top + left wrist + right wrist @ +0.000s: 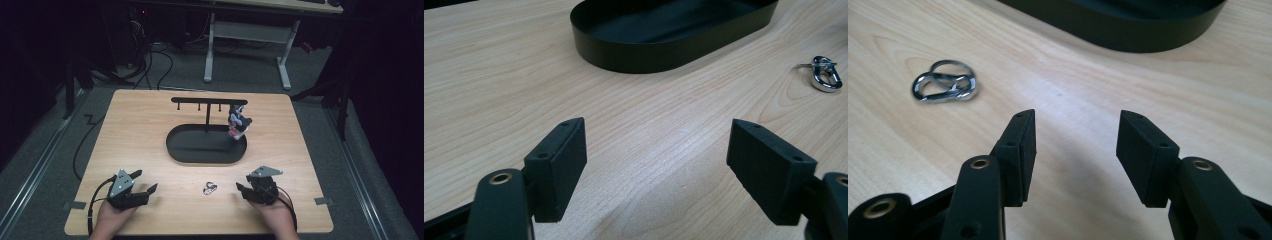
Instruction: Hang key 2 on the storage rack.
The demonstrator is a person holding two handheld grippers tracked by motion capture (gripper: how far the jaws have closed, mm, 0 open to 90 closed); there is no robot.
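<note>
— Here, at the near edge of the worktop [150,125], which of your two grippers is closer to the keyring?

— My right gripper [244,189], I'd say, though not by much. The keyring [209,189], a silver carabiner clip on a split ring, lies flat on the wood between my hands, in front of the black oval tray [175,147] and well apart from it. In the right gripper view it sits ahead and to the left of my fingers [1020,150], with its long axis running roughly across that view. In the left gripper view it lies far off to the right [825,74].

— And what are your fingers holding?

— Nothing. Both pairs are parted over bare wood: my left gripper [146,181] stands wide, its fingers [558,165] far apart; the right pair is about half open, with no object between either.

— So the coming move?

— My guess is that the right hand swings left, toward the middle, and lines its gap across the clip's narrow width. The doll-like charm [238,122] hanging at the right end of the black hook rack [208,100] over the tray suggests where the keyring may go.
</note>
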